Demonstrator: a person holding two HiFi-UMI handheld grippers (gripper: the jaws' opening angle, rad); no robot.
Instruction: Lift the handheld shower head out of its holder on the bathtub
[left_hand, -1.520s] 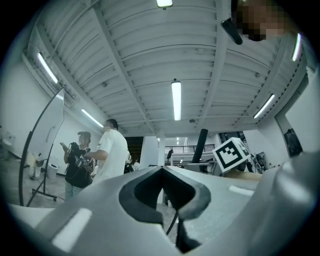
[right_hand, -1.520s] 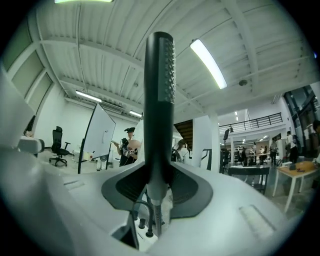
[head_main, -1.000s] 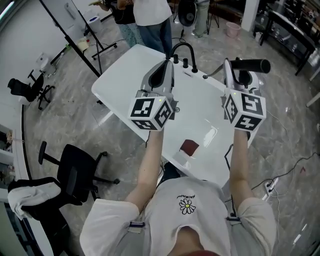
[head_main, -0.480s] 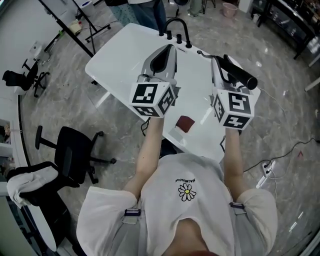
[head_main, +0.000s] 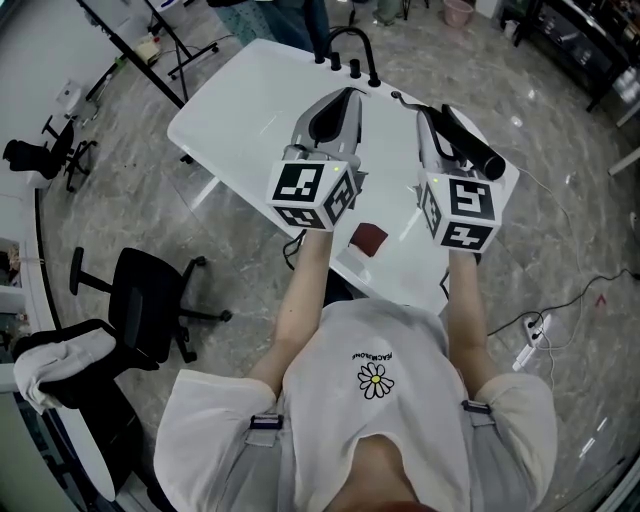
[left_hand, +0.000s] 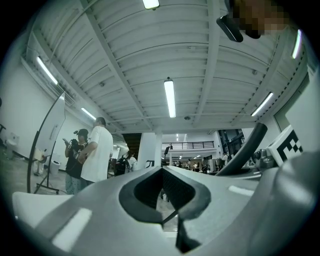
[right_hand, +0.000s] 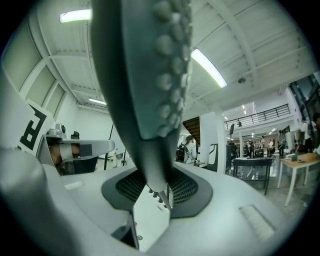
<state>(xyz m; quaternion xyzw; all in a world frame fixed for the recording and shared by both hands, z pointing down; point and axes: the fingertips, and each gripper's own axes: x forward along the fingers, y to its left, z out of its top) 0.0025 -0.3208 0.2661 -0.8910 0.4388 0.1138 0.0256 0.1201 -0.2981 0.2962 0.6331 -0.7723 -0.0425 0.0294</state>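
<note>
Right tongs (right_hand: 160, 182) are closed on the shower head (right_hand: 150, 75), pinching its narrow stem between the ribbed dark pads. From that grip the shower head stands upright and fills the middle of the right gripper view. Its rows of small nozzle bumps face the picture's right, with ceiling lights behind. In the head view the right tongs (head_main: 432, 122) point away from the person. There the shower head (head_main: 478, 150) shows as a dark bar sticking out to their right, over the right-hand edge of the white bathtub (head_main: 240, 110).

The left tongs (left_hand: 162, 170) hold nothing: their tips meet, leaving only a dark, diamond-shaped hollow between the pads. In the head view the left tongs (head_main: 338, 100) are over the middle of the bathtub, beside the right pair and apart from it. Both pairs aim towards the black curved faucet (head_main: 352, 45) and the small knobs next to it at the tub's far end.

A small dark red patch (head_main: 368, 238) lies on the tub near the person; what it is cannot be made out. A black office chair (head_main: 150, 315) stands on the floor to the left, and a white power strip (head_main: 530, 335) lies on the floor to the right. The left gripper view shows two people (left_hand: 92, 152) standing beyond.
</note>
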